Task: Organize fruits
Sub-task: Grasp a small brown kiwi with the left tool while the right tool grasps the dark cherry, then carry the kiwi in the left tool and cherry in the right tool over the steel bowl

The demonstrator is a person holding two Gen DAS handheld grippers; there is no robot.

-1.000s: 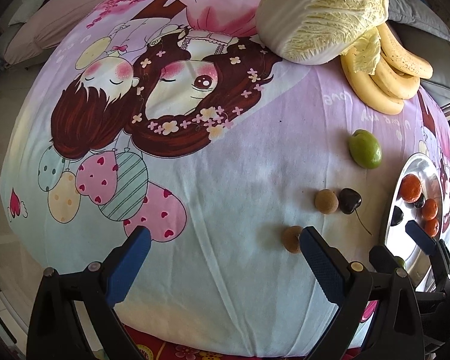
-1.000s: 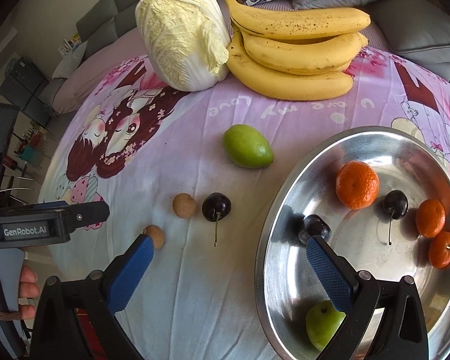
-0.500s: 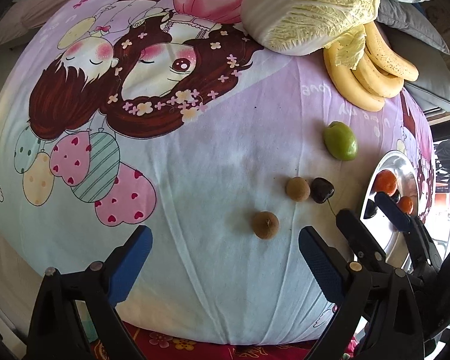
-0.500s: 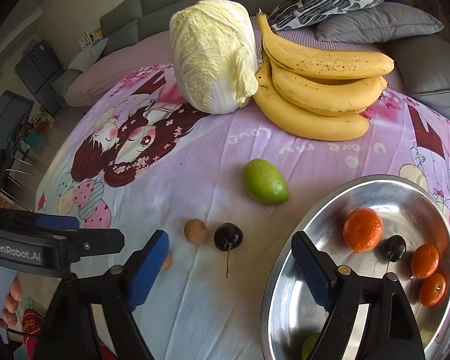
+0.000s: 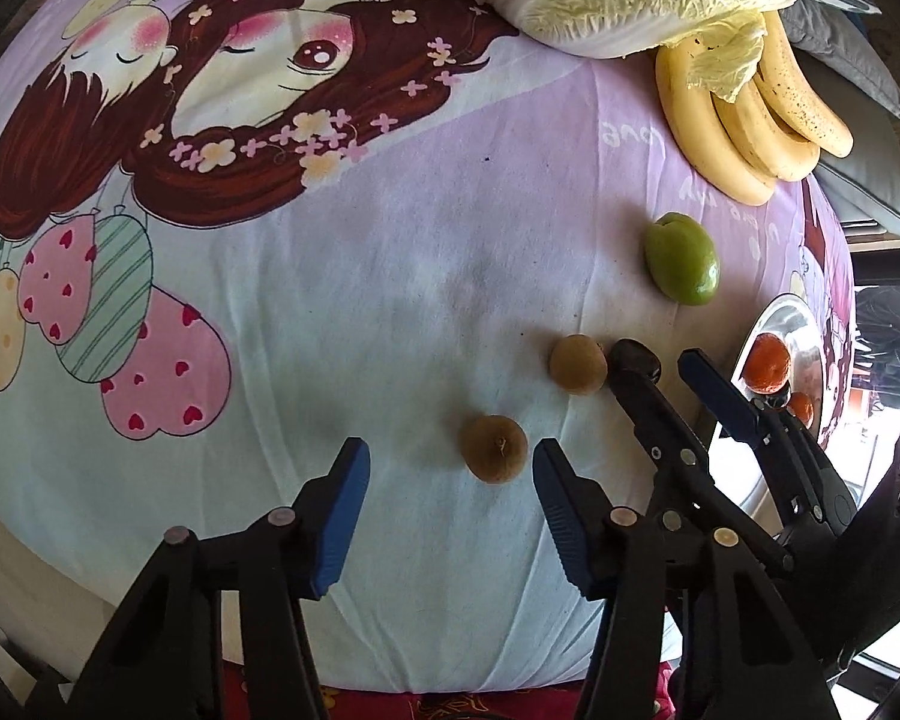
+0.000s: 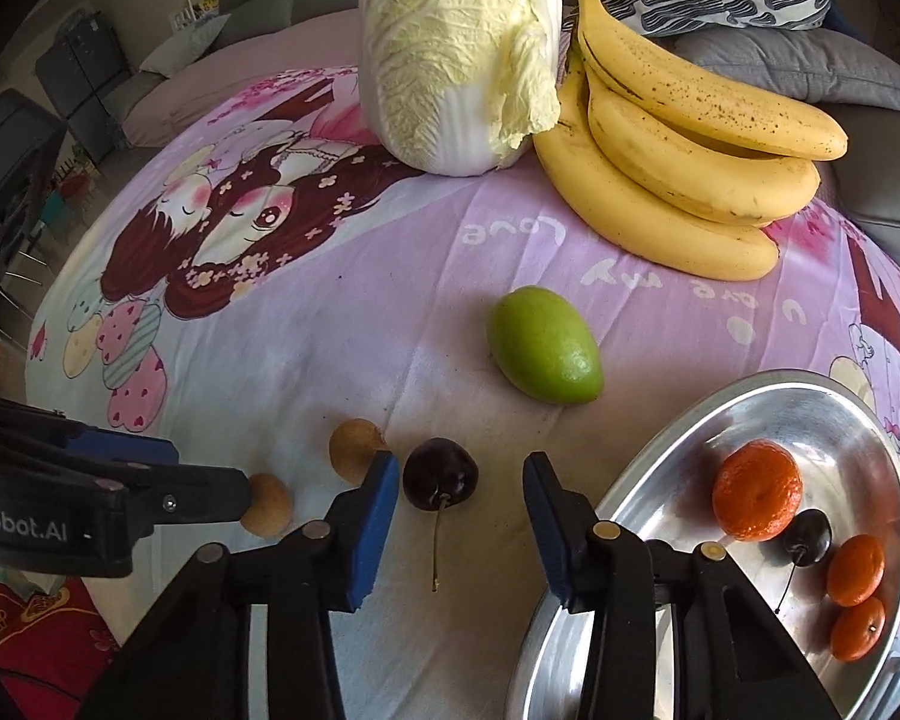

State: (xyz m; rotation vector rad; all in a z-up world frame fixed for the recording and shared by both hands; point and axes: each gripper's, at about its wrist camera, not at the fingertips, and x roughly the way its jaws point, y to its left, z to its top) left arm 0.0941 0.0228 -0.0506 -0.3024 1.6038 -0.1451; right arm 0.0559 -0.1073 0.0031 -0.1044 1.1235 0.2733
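My left gripper (image 5: 450, 468) is open, its fingers on either side of a brown longan (image 5: 493, 449) on the cartoon-print cloth. A second longan (image 5: 576, 363) lies beyond it. My right gripper (image 6: 461, 495) is open around a dark cherry (image 6: 440, 473), whose stem points toward me. The near longan (image 6: 265, 504) and the far longan (image 6: 356, 441) show left of it. A green mango (image 6: 543, 354) lies further back. A steel bowl (image 6: 660, 480) at the right holds three tangerines (image 6: 757, 489) and a cherry (image 6: 807, 531).
A napa cabbage (image 6: 459, 48) and a bunch of bananas (image 6: 684, 156) lie at the back of the cloth. Grey and patterned cushions (image 6: 798, 60) sit behind them. The cloth's front edge drops off close to both grippers.
Both grippers have moved forward and down. The left now brackets the near longan; the right left the bowl, moved left and now brackets the cherry. Both jaws have narrowed.
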